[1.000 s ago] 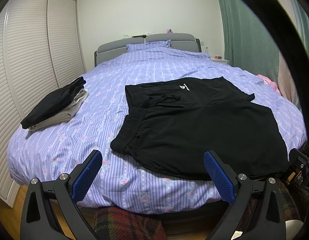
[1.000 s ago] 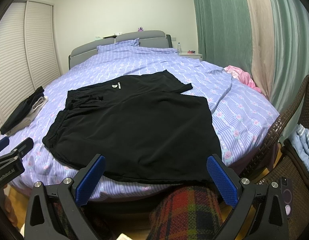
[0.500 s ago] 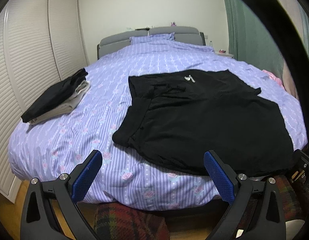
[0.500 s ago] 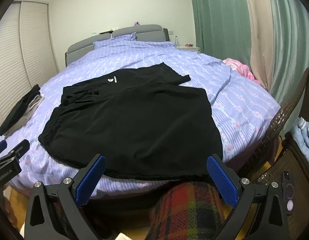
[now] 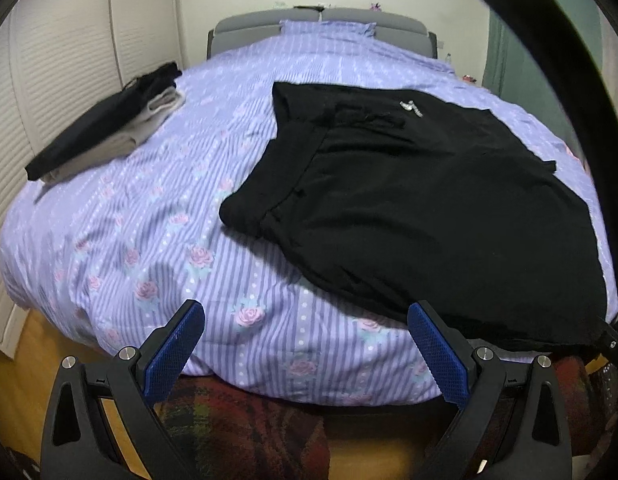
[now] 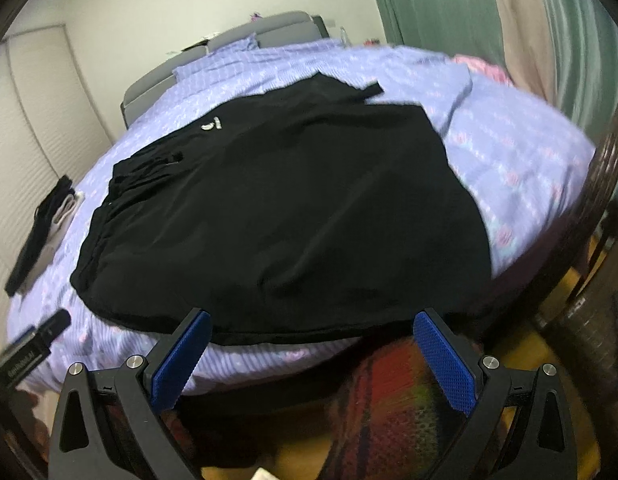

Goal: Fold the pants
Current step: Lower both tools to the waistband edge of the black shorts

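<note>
Black pants [image 5: 429, 200] lie spread flat on the purple striped bed [image 5: 157, 232], waistband to the left, a small white logo near the far edge. They also show in the right wrist view [image 6: 293, 216]. My left gripper [image 5: 305, 344] is open and empty, just short of the bed's near edge, left of the pants' near hem. My right gripper [image 6: 313, 348] is open and empty, at the pants' near hem, which hangs at the bed edge.
A stack of folded black and grey clothes [image 5: 109, 132] lies at the bed's left side. A plaid blanket [image 6: 401, 412] is below the bed edge. Green and beige curtains [image 6: 489, 8] hang at right. A pink cloth [image 6: 485, 70] lies at far right.
Both grippers have moved forward and closer to the bed's near edge; the right view has tilted. Both stay open. The pants have not moved.
</note>
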Demonstrator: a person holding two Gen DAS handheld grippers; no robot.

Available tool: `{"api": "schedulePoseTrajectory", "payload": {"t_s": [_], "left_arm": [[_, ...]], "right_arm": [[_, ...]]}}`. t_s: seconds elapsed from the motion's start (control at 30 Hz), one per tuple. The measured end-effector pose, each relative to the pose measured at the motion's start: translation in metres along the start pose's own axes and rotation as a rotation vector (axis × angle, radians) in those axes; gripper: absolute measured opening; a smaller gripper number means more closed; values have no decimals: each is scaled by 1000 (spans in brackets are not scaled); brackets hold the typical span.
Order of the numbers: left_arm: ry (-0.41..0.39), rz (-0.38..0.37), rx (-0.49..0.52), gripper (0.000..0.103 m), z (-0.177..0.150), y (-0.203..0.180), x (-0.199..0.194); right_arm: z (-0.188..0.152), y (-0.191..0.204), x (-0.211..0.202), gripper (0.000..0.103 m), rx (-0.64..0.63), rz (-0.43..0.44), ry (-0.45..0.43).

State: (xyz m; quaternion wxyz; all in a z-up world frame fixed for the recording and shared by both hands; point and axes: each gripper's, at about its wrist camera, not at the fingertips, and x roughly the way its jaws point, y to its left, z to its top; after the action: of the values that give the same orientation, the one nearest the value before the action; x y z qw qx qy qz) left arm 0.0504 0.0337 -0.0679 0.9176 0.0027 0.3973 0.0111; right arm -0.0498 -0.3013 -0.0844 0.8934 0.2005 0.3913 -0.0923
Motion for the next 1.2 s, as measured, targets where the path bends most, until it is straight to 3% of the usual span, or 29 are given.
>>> {"api": "schedulePoseTrajectory", "payload": {"t_s": [0.37,0.53,0.9,0.97,1.1,1.13,1.2], "left_arm": [[19,-56,-47,103,16,2,39],[38,-95,-53,103,21,-2,53],[50,-109,-12,103,24,-11,70],[58,-121,-12,99,26,-14,74],[72,-189,-12,61,29,-23,73],[71,-193,-13,57,30,-24,72],[65,-191,-13,40,32,-25,69]], "right_arm": [[0,-29,35,102,173,20,69],[-1,-35,46,97,225,48,105],[2,-48,76,95,327,65,140],[4,-52,78,86,341,47,132],[5,-53,70,54,331,12,113],[6,-51,68,49,325,8,110],[10,-48,57,27,285,-21,86]]}}
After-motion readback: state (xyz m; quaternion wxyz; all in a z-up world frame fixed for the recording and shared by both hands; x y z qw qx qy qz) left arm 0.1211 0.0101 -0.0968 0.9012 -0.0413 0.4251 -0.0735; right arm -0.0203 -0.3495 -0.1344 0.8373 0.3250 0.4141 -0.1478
